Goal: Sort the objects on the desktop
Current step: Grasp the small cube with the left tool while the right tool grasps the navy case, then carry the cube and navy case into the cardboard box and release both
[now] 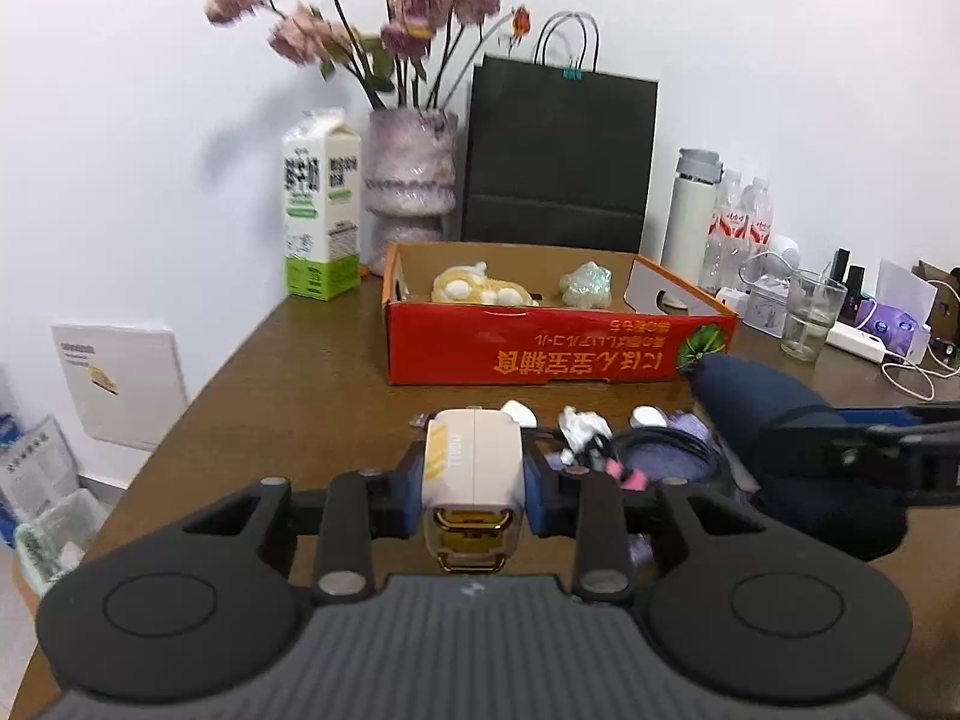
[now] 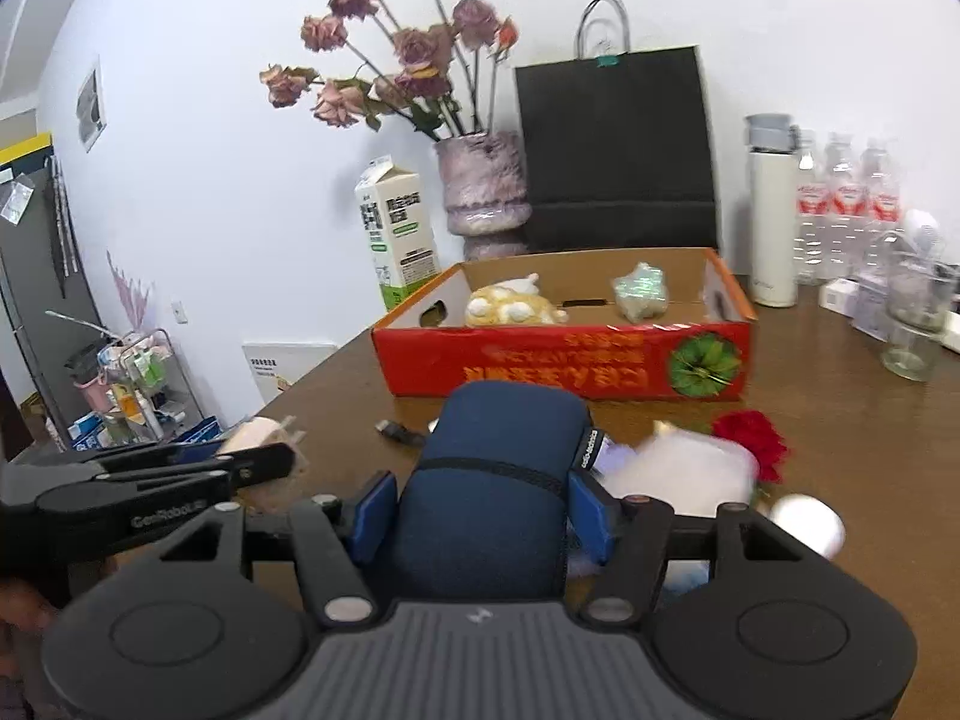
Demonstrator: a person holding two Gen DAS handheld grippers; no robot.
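Left gripper (image 1: 474, 474) jaws pinching a beige gadget with gold clips (image 1: 471, 480), right gripper (image 2: 483, 510) jaws clamped around a navy cylindrical pouch (image 2: 492, 480), red cardboard box (image 1: 558, 348) ahead of both jaws on the tabletop (image 1: 288, 372), a yellow plush (image 1: 480, 288) and a pale green toy (image 1: 587, 284) inside it.

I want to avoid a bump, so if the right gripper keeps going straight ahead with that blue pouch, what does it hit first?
Most likely the near red wall of the cardboard box. The right gripper, shut on the blue pouch, points at it across bare table; depth is uncertain.
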